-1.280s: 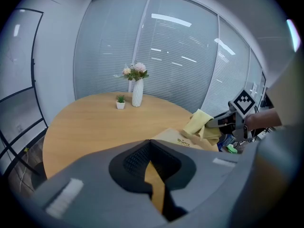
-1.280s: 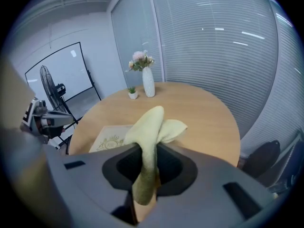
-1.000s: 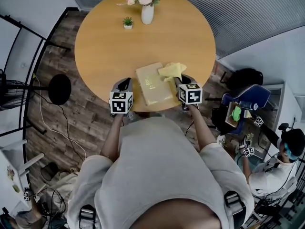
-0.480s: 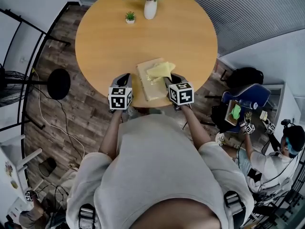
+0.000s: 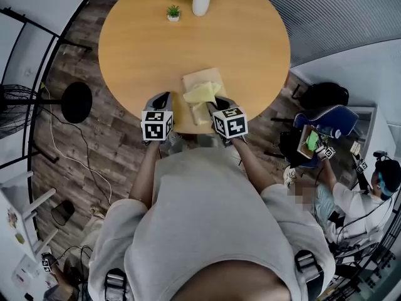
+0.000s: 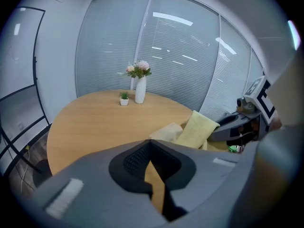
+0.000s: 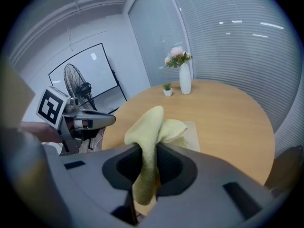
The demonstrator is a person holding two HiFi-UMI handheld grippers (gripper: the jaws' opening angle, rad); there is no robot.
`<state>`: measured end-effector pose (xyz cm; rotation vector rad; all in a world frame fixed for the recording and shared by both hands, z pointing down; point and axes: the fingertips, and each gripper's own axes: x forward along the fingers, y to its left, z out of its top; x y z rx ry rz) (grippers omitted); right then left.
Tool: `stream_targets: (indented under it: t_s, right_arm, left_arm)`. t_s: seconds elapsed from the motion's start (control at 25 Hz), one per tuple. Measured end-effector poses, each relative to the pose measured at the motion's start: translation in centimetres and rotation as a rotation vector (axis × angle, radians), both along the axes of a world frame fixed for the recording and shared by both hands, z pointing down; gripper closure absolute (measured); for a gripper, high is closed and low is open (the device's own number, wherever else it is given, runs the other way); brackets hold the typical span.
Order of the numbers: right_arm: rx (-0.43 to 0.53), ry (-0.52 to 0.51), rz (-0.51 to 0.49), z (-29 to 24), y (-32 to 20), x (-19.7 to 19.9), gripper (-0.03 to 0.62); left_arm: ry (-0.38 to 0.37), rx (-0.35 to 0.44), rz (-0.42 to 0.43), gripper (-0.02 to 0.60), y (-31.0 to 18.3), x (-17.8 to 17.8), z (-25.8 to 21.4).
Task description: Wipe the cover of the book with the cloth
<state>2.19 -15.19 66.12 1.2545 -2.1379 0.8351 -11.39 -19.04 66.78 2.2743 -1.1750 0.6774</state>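
- clamped tight on the yellow cloth (image 7: 151, 127): right gripper (image 7: 146, 172), fabric bunched above the jaws and trailing below them.
- held over the middle of the tan book (image 5: 202, 78), hiding part of its cover; contact with the cover not clear.
- lying flat near the closest edge of the round wooden table (image 5: 188, 42), between the two grippers.
- just left of the book: left gripper (image 6: 151, 148), jaws drawn together on nothing, only a sliver of tabletop showing behind them.
- at the far side of the table, well apart from the book: white vase (image 5: 200, 2) of pink flowers, beside a small potted plant (image 5: 173, 13).
- off the table: black round stool (image 5: 77, 102) on the wooden floor to the left, a seated person (image 5: 351, 199) and a blue chair (image 5: 326, 121) to the right.
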Motion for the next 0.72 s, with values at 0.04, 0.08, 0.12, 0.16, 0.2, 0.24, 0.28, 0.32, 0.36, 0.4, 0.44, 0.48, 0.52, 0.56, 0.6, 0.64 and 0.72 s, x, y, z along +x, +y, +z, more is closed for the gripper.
stream_targets:
  t_s: [0.04,0.08,0.12,0.16,0.2,0.24,0.28,0.32,0.36,0.4,0.44,0.48,0.52,0.56,0.6,0.64,0.72]
  right_arm:
    - [-0.007,-0.002,-0.005,0.2,0.2,-0.3,0.522]
    - [-0.014,-0.005,-0.010,0.5,0.3,-0.7,0.522]
    - [-0.021,-0.007,-0.014,0.7,0.5,-1.1,0.522]
    - [-0.028,-0.010,-0.018,0.9,0.6,-1.5,0.522]
    - [-0.036,-0.013,-0.023,1.2,0.9,-1.8,0.522]
    - [-0.043,-0.016,-0.027,1.4,1.1,-1.9,0.522]
    - [-0.049,-0.019,-0.031,1.7,1.4,-2.0,0.522]
    - [-0.056,-0.021,-0.035,2.0,1.6,-2.1,0.522]
    - [-0.062,-0.023,-0.038,2.3,1.7,-2.2,0.522]
    - [-0.070,-0.025,-0.040,2.6,2.0,-2.3,0.522]
    - [-0.079,-0.026,-0.041,2.9,2.2,-2.3,0.522]
    - [-0.088,-0.026,-0.045,3.2,2.5,-2.4,0.522]
    - [-0.097,-0.026,-0.050,3.5,2.8,-2.4,0.522]
    - [-0.107,-0.025,-0.055,3.8,3.1,-2.5,0.522]
    - [-0.115,-0.024,-0.058,4.1,3.4,-2.5,0.522]
    - [-0.124,-0.025,-0.059,4.3,3.6,-2.5,0.522]
    - [-0.143,-0.030,-0.058,4.8,4.0,-2.4,0.522]
  left_arm:
    - [0.000,-0.004,0.000,0.572,0.1,-0.1,0.2]
    - [0.000,-0.007,-0.001,0.572,0.1,-0.2,0.4]
    - [0.000,-0.012,-0.001,0.572,0.2,-0.3,0.5]
    - [-0.001,-0.017,-0.001,0.572,0.2,-0.5,0.7]
    - [-0.002,-0.022,-0.002,0.572,0.4,-0.5,0.9]
    - [-0.003,-0.028,-0.003,0.572,0.5,-0.5,1.1]
    - [-0.004,-0.033,-0.004,0.572,0.7,-0.4,1.3]
    - [-0.005,-0.037,-0.007,0.572,0.9,-0.4,1.5]
    - [-0.006,-0.041,-0.009,0.572,1.0,-0.4,1.8]
    - [-0.006,-0.046,-0.011,0.572,1.1,-0.4,2.0]
    - [-0.006,-0.051,-0.013,0.572,1.3,-0.4,2.2]
    - [-0.006,-0.055,-0.014,0.572,1.4,-0.4,2.4]
    - [-0.006,-0.059,-0.016,0.572,1.6,-0.4,2.5]
    - [-0.006,-0.062,-0.018,0.572,1.7,-0.4,2.6]
    - [-0.006,-0.065,-0.019,0.572,1.8,-0.4,2.6]
    - [-0.007,-0.067,-0.020,0.572,1.9,-0.3,2.7]
    - [-0.007,-0.073,-0.021,0.572,2.0,-0.3,2.9]
